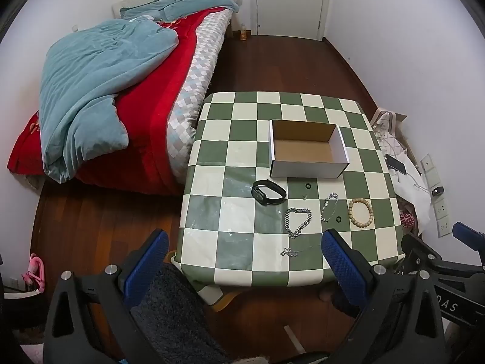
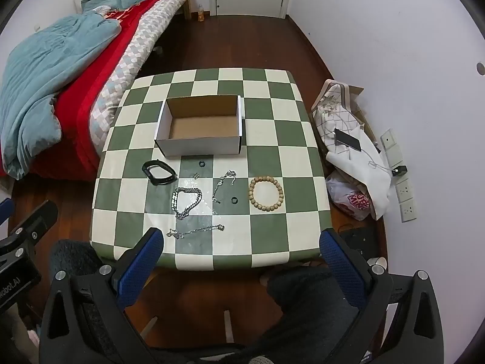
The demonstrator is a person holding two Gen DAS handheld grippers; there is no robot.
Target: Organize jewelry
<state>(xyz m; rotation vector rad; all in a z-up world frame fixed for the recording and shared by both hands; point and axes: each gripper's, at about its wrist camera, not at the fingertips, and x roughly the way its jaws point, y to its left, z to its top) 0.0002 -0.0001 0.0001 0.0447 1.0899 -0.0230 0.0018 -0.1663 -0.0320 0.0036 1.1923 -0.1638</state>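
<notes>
Both tools wide open, empty: left tool, right tool. Silver chain limp, slippery; pinch bunched links. Bead bracelet firmer, grab rim.

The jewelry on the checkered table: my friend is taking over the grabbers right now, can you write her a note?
Left tool: open, holding nothing, hovering off the table's near edge.
Right tool: open, holding nothing, same height.
White cardboard box with brown inside: empty, mid-table.
In front of it, all loose on the green-and-cream checkered table: black watch band, chunky silver chain, thin silver bracelet, thin silver chain nearest you, wooden bead bracelet, two small black rings.
Done: nothing.
Left: put every piece in the box.
</notes>
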